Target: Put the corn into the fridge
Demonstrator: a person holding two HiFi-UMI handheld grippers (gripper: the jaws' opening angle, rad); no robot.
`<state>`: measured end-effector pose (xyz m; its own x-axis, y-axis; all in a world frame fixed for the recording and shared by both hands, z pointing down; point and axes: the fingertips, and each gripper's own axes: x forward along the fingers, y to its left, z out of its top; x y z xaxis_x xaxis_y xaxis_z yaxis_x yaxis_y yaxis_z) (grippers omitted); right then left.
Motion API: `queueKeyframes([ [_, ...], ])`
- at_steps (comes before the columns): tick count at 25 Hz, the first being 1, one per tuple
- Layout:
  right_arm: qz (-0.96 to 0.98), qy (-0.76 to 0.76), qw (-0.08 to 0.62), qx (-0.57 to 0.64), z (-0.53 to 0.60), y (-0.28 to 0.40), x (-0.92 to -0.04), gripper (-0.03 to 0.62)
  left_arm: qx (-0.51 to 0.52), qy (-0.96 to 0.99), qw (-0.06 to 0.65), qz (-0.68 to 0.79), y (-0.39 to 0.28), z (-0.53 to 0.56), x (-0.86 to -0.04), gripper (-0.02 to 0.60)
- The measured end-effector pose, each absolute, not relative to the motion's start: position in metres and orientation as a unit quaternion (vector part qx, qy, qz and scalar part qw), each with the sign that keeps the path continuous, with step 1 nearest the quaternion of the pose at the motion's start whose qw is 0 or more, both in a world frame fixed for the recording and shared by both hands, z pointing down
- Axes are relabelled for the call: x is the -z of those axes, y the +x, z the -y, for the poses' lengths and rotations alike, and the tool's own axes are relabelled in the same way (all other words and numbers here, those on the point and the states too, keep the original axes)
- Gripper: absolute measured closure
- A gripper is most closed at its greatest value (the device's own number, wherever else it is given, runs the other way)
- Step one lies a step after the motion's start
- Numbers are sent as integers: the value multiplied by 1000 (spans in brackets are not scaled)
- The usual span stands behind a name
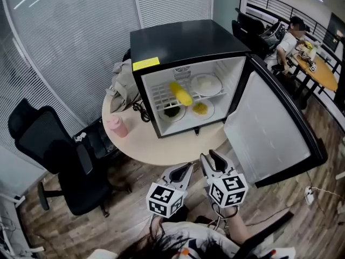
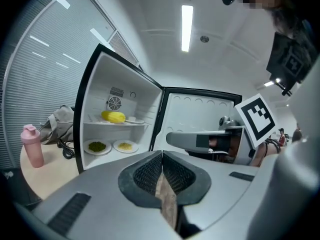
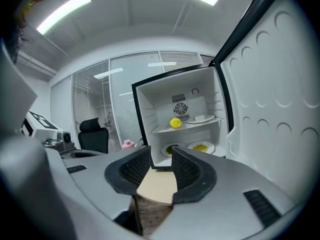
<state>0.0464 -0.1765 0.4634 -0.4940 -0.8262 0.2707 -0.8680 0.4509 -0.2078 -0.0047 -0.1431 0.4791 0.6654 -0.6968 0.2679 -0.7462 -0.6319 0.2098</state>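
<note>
- Jaws on the left gripper (image 2: 161,154) are pressed together at the tips, with nothing between them.
- Jaws on the right gripper (image 3: 161,156) stand apart and are empty; past the gap lie the table edge and the floor.
- Both grippers hang side by side over the wooden floor, near of the round table (image 1: 161,151), pointing at the fridge (image 1: 183,42).
- One fridge stands on the table, its door (image 1: 269,123) swung wide to the right.
- One corn (image 1: 181,93) lies on the upper shelf, at its left side.
- Three white plates are inside: one plate (image 1: 206,84) right of the corn, two on the fridge floor, with green food (image 1: 172,111) and yellow food (image 1: 200,109).
- One pink bottle (image 1: 116,126) stands on the table left of the fridge.
- One black office chair (image 1: 48,150) stands at far left.
</note>
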Motion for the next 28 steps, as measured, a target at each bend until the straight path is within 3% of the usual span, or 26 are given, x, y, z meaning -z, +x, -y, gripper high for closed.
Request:
queueKeyframes([
  [28,869,461,70,-168,67,60,-469,559,-73,882,147,441,7,40,-480,569],
])
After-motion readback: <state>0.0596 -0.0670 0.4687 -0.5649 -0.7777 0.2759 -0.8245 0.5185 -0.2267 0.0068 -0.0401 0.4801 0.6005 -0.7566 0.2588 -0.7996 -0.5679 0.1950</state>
